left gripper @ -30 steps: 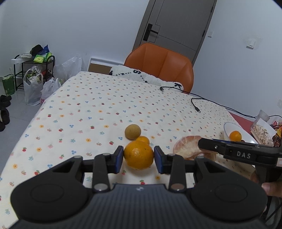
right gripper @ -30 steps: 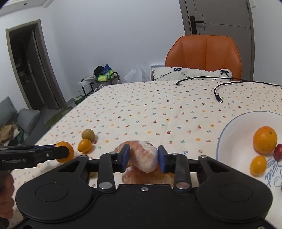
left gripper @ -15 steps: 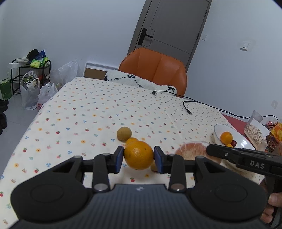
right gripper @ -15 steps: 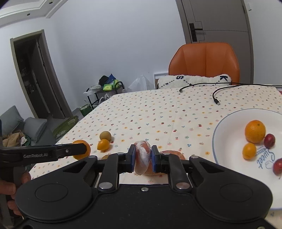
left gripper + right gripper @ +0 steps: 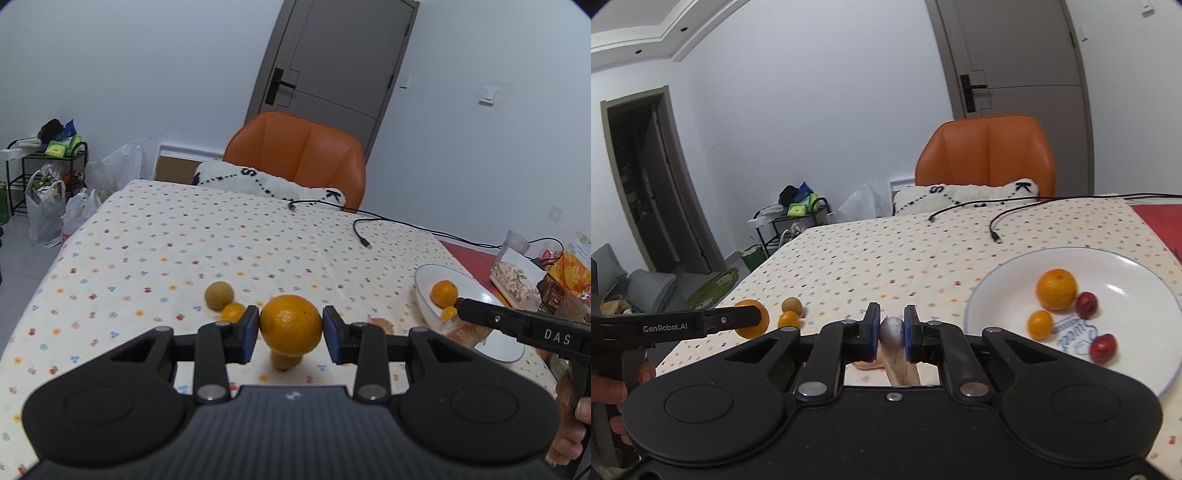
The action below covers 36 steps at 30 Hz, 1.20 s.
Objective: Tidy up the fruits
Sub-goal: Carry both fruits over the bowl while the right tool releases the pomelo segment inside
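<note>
My left gripper (image 5: 290, 326) is shut on a large orange (image 5: 290, 323) and holds it above the flowered tablecloth. My right gripper (image 5: 891, 332) is shut on a pale pink peeled citrus segment (image 5: 892, 328), lifted off the cloth just left of the white plate (image 5: 979, 295). The plate holds an orange (image 5: 1056, 288), a small orange (image 5: 1039, 324) and two red fruits (image 5: 1086, 304). On the cloth lie a small orange (image 5: 232, 313), a brown round fruit (image 5: 219, 295), another brown fruit (image 5: 284, 361) partly hidden under the held orange, and more peeled citrus (image 5: 380, 325).
An orange chair (image 5: 295, 155) with a white cushion stands at the table's far end. Black cables (image 5: 364, 232) trail over the far right of the cloth. Snack bags (image 5: 517, 277) sit beyond the plate. A person's hand (image 5: 569, 428) holds the right gripper's handle.
Both grippers have risen. The right jaws squeezed much tighter on the citrus segment and lifted it off the cloth toward the plate. The left gripper kept its hold on the orange.
</note>
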Each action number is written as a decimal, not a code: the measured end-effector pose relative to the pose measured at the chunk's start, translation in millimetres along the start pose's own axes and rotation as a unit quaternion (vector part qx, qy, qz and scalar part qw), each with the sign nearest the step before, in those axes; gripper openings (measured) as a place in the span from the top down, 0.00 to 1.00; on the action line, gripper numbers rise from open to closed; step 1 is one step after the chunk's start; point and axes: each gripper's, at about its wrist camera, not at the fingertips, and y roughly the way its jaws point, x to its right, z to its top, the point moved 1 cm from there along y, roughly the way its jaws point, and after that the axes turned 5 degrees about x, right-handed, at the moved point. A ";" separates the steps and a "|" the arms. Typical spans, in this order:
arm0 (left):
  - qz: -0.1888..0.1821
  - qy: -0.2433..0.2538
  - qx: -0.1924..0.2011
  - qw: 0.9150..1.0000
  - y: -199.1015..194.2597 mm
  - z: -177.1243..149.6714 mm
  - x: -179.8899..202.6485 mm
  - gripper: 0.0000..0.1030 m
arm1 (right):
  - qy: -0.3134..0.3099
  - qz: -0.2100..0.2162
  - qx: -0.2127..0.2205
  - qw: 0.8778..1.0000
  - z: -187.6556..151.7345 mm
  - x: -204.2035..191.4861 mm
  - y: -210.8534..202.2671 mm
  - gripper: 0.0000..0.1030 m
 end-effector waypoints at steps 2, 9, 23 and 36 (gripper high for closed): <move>-0.004 0.002 0.000 1.000 0.1 -0.3 4.9 0.65 | 0.001 -0.004 0.002 1.000 -2.0 2.5 -4.8 0.89; -0.019 0.013 -0.001 1.000 2.7 0.3 23.1 0.65 | 0.009 -0.012 0.014 1.000 0.7 14.2 -21.1 0.89; -0.051 0.030 -0.003 0.998 17.9 4.2 57.5 0.65 | 0.020 -0.062 0.056 0.996 24.8 54.8 -49.1 0.89; -0.071 0.047 -0.014 0.996 33.9 2.0 82.5 0.65 | 0.050 -0.096 0.038 0.993 12.5 93.7 -46.0 0.89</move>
